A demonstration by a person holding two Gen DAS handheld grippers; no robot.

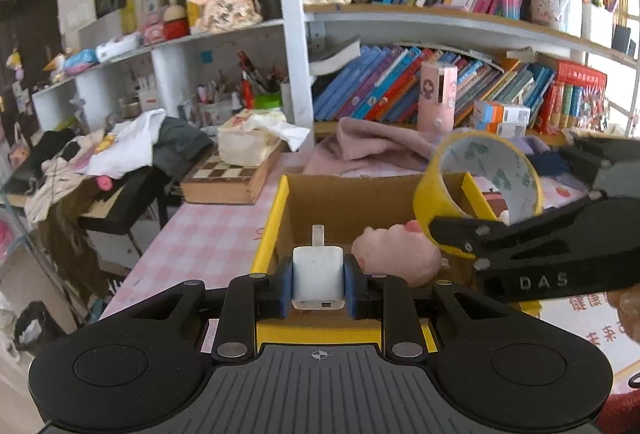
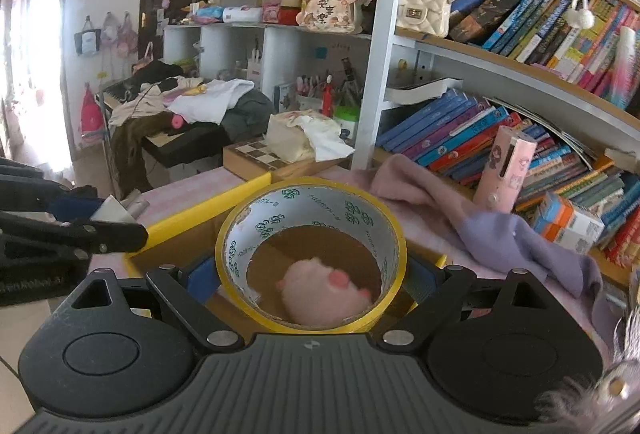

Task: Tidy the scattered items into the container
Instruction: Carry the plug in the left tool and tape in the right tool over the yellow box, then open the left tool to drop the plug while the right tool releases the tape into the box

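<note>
**Over the box, both tools loaded**

Between the blue pads of the left tool [image 1: 319, 284], clenched narrow, sits a white charger [image 1: 318, 276], its plug toward twelve o'clock above the cardboard box [image 1: 344, 200]. At three o'clock of it, the right tool [image 2: 310, 276] stands spread wide, clamped around a yellow tape roll [image 2: 311, 254]. Through the roll's hole, a pink plush toy [image 2: 326, 292] lies on the box floor. Beyond, at twelve o'clock, pink cloth [image 1: 376, 144] covers the table [image 1: 200, 234].
</note>
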